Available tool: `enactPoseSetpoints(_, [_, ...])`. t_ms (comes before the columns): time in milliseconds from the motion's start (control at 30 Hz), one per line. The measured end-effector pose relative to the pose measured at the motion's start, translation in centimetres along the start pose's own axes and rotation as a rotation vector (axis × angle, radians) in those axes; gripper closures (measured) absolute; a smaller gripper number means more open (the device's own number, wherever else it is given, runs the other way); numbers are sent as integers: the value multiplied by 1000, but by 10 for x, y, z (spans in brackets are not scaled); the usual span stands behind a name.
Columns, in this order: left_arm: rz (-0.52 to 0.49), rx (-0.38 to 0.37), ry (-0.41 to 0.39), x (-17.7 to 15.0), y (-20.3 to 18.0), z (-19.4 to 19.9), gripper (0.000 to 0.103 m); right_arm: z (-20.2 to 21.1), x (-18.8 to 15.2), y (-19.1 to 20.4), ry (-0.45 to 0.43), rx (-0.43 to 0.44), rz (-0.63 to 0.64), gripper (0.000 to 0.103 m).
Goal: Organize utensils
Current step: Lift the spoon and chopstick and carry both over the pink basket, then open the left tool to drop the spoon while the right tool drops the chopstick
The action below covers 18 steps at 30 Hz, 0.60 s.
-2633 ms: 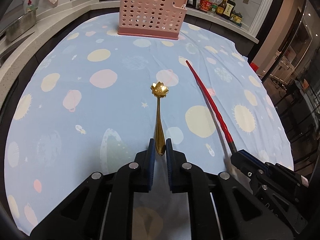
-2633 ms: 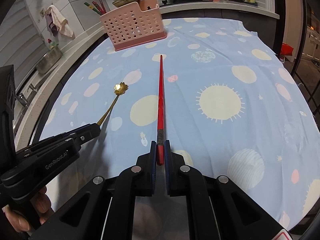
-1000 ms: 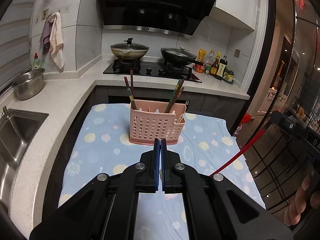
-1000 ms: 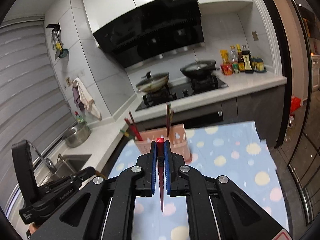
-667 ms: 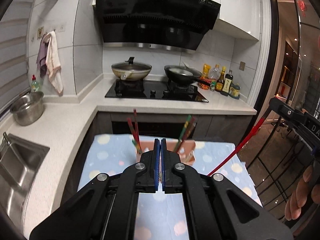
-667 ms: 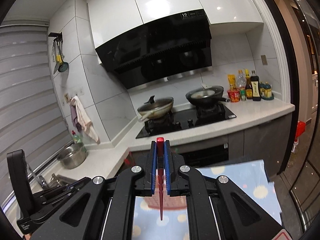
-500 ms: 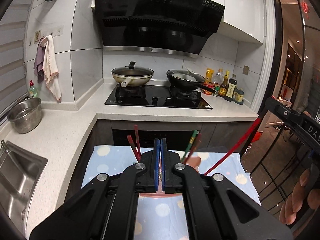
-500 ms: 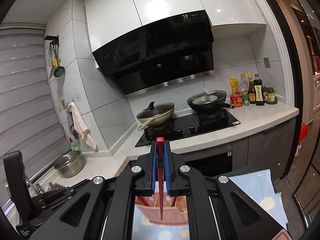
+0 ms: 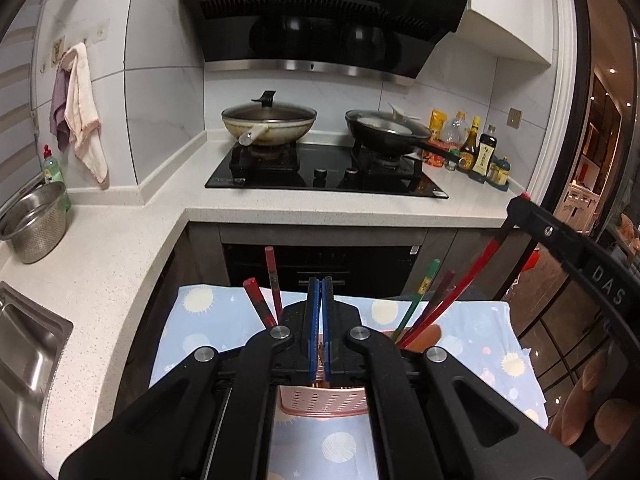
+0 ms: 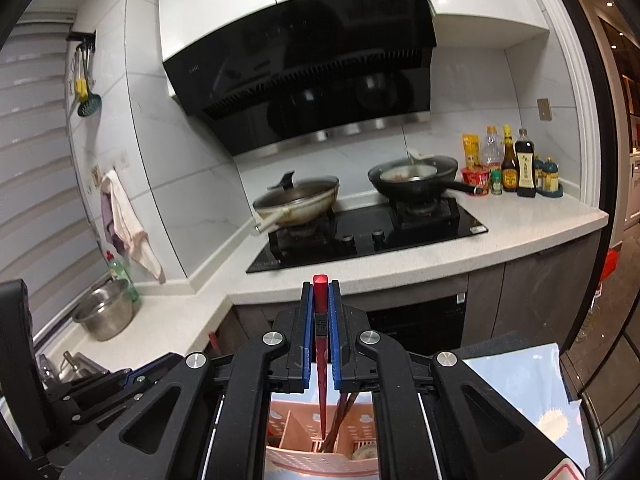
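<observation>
The right tool gripped a red chopstick above the pink basket. The left tool pinched a gold spoon. Next, each probably had to go down into a slot.

Pink basket on patterned tablecloth.

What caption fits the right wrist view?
Right gripper holds a red chopstick tip-down over the pink utensil basket.

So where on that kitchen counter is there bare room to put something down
The white counter is bare between the metal bowl and the stove, and along the front edge before the stove. The corner by the bottles is crowded, both burners carry pans, and the pink basket on the blue cloth is full of chopsticks.
</observation>
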<state>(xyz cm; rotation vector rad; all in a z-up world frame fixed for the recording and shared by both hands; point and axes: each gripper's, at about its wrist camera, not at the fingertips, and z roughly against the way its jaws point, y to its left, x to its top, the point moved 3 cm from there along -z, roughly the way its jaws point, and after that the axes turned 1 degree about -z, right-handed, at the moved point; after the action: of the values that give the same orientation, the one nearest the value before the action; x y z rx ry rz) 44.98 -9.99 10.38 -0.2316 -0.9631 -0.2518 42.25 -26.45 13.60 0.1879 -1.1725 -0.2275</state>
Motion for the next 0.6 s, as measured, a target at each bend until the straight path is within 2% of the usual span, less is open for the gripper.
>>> enactPoseSetpoints(233, [16,6,43,-12,4,-21,102,-19,-20,0,60,-5,21,96])
enactPoseSetpoints(367, [21,9,56,-17,6,-26,102,-20,-25,-1,63,-19,25,95])
enactPoseSetpoints(433, [24,20,54,-18,7,-26,100,-18,-25,-1,56,-27,23,81])
enactPoseSetpoints(500, [28,26,52,-18,8,-25,89,-15,-23,-1,43,-31,23,71])
enactPoseSetpoints(533, [31,30,46,-17,9,-23,79,-13,-23,-1,38,-31,26,70])
enactPoseSetpoints(567, [30,35,39,-17,10,-22,73,-11,-22,-1,37,-32,31,70])
enactPoseSetpoints(600, [25,40,31,-16,10,-19,73,-10,-22,-1,37,-31,35,70])
